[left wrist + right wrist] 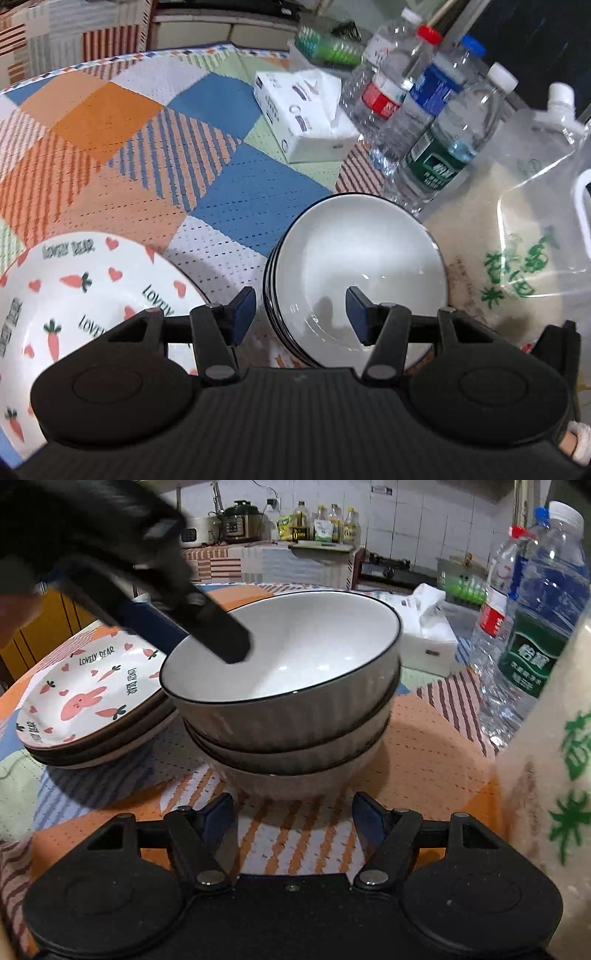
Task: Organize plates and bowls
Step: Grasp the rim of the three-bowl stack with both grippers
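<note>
LOCATION: home kitchen | EVIDENCE: white-tiled wall (424,513); black electric pressure cooker (242,522) and yellow oil bottles (334,524) on counter; black gas stove (388,568); patchwork-patterned plastic tablecloth (110,147); clear plastic water bottles (424,110)

Ahead and right of my left claw I see a tissue box (303,118) beside four water bottles (424,110), a rice bag (517,236) nearest, all on the patchwork cloth (129,147).

light: dim indoor | glare: bowl (354,266) sheen | blur: edges, fisheye-bent | shadows: soft
</note>
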`<state>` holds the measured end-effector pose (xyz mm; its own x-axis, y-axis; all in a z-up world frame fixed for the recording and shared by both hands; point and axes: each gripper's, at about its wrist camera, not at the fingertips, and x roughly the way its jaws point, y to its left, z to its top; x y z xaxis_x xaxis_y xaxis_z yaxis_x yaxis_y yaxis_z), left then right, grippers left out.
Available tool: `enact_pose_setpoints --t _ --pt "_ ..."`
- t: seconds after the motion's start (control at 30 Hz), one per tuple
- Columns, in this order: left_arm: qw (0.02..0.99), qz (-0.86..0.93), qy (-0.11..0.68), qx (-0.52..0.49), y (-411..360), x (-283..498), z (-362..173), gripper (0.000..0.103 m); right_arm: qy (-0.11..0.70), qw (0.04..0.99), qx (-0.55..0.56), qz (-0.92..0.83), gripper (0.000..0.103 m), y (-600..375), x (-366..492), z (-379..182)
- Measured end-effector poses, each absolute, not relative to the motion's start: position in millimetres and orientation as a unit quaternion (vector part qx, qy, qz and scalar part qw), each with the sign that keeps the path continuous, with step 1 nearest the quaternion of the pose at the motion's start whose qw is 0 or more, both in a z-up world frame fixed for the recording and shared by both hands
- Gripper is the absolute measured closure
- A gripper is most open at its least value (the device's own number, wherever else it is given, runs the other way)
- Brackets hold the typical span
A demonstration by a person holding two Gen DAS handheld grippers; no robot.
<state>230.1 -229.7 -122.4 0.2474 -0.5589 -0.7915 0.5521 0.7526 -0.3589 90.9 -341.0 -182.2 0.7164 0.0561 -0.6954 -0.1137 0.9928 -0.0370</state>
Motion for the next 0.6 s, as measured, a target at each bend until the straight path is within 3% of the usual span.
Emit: enact_pose_setpoints --t 0.13,0.27,0.37,0.6 --pt "0.781 -0.343 0.522 0.003 -235.4 242.4 -134.7 0.055 0.354 0.932 -0.052 0.055 0.027 -338.0 94.7 -184.8" --pt "0.778 -0.344 0.525 -0.012 -235.7 249.2 -139.6 0.065 0.348 0.935 -0.036 0.056 0.013 -340.7 103.2 -190.3" --pt "0.776 -0.344 0.530 -0.013 -238.8 253.6 -143.7 0.069 0.347 0.936 -0.034 0.054 0.009 -341.5 109.7 -191.2" --pt "0.774 -0.336 0.535 -0.040 -236.1 254.7 -148.7 0.069 0.346 0.935 -0.033 0.069 0.004 -339.4 124.9 -193.3"
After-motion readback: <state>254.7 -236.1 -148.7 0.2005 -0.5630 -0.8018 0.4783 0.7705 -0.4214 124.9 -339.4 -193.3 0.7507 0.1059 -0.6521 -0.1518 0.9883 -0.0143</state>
